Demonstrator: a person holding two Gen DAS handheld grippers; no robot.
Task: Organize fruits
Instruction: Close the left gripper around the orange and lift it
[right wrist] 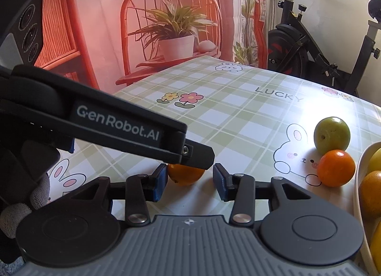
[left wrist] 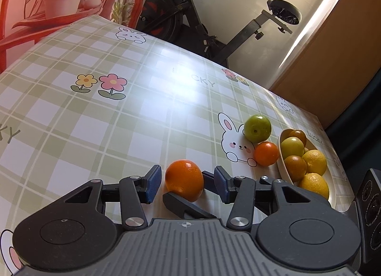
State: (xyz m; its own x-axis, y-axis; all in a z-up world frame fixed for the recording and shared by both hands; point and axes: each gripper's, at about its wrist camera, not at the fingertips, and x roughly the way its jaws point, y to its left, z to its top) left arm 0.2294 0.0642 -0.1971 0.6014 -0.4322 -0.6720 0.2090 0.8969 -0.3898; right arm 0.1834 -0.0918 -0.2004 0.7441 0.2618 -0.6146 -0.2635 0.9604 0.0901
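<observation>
Right now you are partway through: three fruits sit loose on the green-checked vinyl tablecloth (left wrist: 114,133), and the rest are already in the cream oval bowl (left wrist: 283,168) at the right edge.

Nearest to you, the large round orange (left wrist: 184,178) lies on the cloth between the blue pads of your left gripper (left wrist: 188,184). Those jaws stand released, with a visible gap on each side of the fruit, so nothing is grasped yet.

Your right gripper (right wrist: 189,182) is also unclenched and empty. The same orange (right wrist: 185,176) lies just ahead of its tips, toward its left pad, half hidden under the left tool's black finger (right wrist: 197,154); whether that pad touches the peel I cannot tell.

Farther off, the small glossy tangerine (left wrist: 266,153) rests just beside the bowl, and the round green apple (left wrist: 257,128) sits behind it, nearly touching.
</observation>
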